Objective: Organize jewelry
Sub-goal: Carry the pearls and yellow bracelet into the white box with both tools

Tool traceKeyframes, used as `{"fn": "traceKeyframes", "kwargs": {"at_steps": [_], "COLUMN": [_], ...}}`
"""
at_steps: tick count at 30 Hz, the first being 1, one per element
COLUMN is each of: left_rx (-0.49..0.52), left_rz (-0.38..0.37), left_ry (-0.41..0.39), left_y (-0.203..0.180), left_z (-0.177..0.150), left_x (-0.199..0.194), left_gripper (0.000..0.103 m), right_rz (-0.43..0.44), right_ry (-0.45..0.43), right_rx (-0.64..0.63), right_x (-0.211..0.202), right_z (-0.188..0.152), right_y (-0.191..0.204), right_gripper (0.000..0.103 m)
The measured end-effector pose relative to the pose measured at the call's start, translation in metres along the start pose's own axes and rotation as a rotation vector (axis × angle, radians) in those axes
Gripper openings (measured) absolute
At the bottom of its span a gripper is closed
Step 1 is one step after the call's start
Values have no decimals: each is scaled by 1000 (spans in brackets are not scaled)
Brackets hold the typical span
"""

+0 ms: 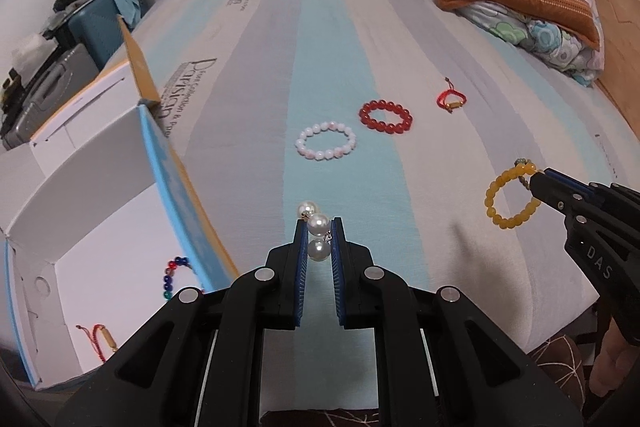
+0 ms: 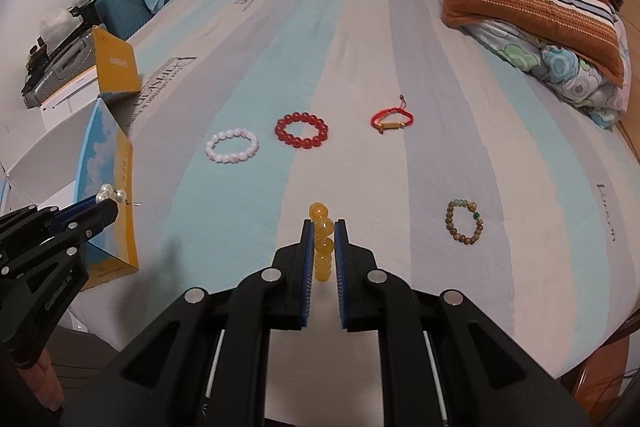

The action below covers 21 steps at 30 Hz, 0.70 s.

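Between my left jaws [image 1: 319,227] sits a string of large white pearl beads [image 1: 318,225], clamped at its middle, with one pearl poking out past the tips and another lower between the blue pads. My right jaws [image 2: 323,227] are closed on a yellow translucent bead bracelet [image 2: 322,243], seen edge-on in the right wrist view; from the left wrist view the same bracelet hangs as a ring at 3 o'clock.

Ahead on the striped blue, grey and white mattress [image 2: 400,47] lie, from 11 to 1 o'clock, a pale pink-white bead bracelet [image 2: 232,146], a red bead bracelet [image 2: 302,129] and a red cord bracelet with a gold tube [image 2: 391,119], each apart from the others. A brown wooden bead bracelet with green beads [image 2: 465,222] rests at 3 o'clock on the mattress.

At 9 o'clock stands an open white cardboard box with blue and yellow sides [image 1: 80,207]; inside it lie a multicoloured bead bracelet [image 1: 175,277] and another red cord bracelet [image 1: 100,341]. Striped pillows [image 2: 528,7] are piled at 1 o'clock.
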State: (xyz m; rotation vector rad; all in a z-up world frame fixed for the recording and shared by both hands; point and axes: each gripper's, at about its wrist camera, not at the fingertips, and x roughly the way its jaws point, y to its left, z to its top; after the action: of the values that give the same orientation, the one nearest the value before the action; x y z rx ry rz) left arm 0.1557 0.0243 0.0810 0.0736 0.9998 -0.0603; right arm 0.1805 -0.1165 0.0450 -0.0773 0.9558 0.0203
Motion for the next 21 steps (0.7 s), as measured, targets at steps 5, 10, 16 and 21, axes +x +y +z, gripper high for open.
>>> {"fn": "traceKeyframes", "kwargs": {"at_steps": [5, 10, 16, 21], "left_rx": [-24, -29, -49, -72], "left_rz": [4, 4, 15, 20], "left_ry": [-13, -29, -54, -76], "left_y": [17, 31, 53, 73], "left_z": [3, 4, 5, 5], "left_x": [-11, -20, -36, -48], "left_gripper": [11, 11, 11, 11], "right_rz": [10, 32, 46, 53], "right_ry": [-12, -19, -29, -43], "right_rx": [-14, -4, -22, -49], "right_x": [-5, -8, -12, -18], "right_z": [7, 12, 18, 26], "right_y": [16, 32, 56, 79], "right_gripper": [9, 9, 9, 9]}}
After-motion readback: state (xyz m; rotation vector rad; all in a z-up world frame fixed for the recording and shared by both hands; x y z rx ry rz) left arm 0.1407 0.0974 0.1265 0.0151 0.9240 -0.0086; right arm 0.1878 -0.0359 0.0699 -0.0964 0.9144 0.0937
